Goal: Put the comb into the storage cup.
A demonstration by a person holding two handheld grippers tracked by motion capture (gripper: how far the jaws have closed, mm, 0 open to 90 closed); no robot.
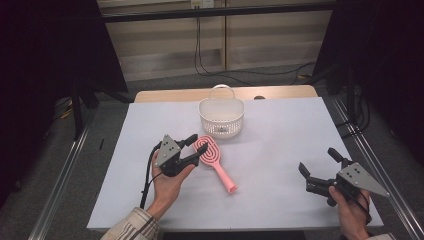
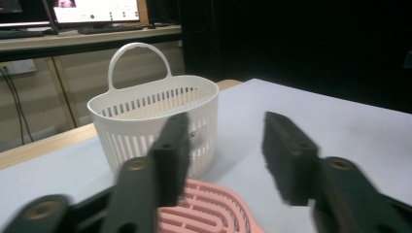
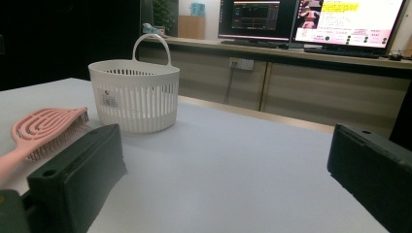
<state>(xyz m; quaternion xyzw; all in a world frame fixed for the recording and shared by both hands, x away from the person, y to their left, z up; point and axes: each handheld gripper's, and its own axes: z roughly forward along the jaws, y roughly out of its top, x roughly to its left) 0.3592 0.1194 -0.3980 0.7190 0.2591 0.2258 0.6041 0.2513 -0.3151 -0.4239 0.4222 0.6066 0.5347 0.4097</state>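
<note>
- Nearest to us, at about five o'clock on the white-covered tabletop (image 1: 280,150), our right tongs (image 1: 320,165) rest in the right hand (image 1: 352,212) with the jaws spread wide and nothing between them; in the right gripper view the two black jaws stand far apart over bare tabletop.
- At about eight o'clock, our left hand (image 1: 167,187) holds the left tongs (image 1: 196,145), jaws partly open and pointing towards one o'clock.
- The left tongs sit over the head of the pink slotted plastic hairbrush (image 1: 212,160). In the left gripper view the brush head (image 2: 209,208) lies low between the jaws; we cannot see the pads pressing on it, so we read the tongs as open around it, not gripping.
- The hairbrush lies flat near the middle of the tabletop, head towards eleven o'clock, handle running to five o'clock.
- Just beyond the brush head, at twelve o'clock, stands the white slotted plastic basket with a loop handle (image 1: 221,117), upright, close to the brush; whether they touch we cannot tell.
- Beyond the tabletop's far edge, the right gripper view shows lit monitors (image 3: 311,19) on a counter.
</note>
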